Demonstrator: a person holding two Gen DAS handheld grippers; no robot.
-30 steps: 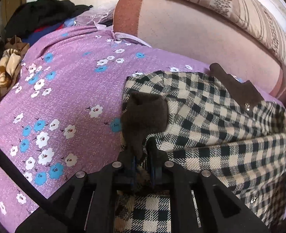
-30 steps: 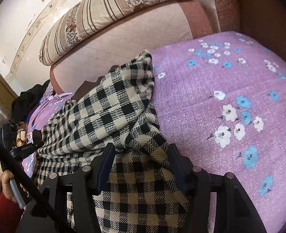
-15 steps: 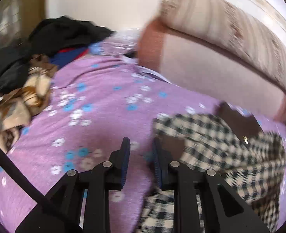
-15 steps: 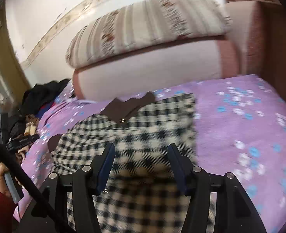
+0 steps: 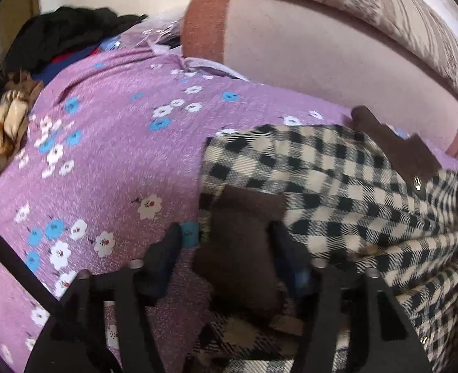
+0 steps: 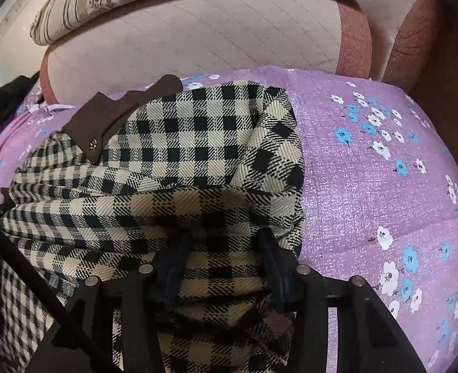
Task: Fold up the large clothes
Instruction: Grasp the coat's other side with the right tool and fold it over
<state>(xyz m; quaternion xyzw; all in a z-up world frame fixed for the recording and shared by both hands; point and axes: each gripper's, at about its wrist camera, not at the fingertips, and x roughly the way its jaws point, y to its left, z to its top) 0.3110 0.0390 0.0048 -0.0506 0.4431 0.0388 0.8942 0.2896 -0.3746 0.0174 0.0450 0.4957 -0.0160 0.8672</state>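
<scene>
Two grippers: we hover both over the checked coat (image 6: 179,168).
Left gripper (image 5: 222,245): opening, brown cuff (image 5: 241,248) between jaws, unpinched.
Right gripper (image 6: 221,248): closing around checked fabric, not yet clamped.

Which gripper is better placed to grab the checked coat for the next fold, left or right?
Right. The right gripper straddles a raised fold of the checked coat, closing on it. The left gripper is opening around the brown cuff.
</scene>
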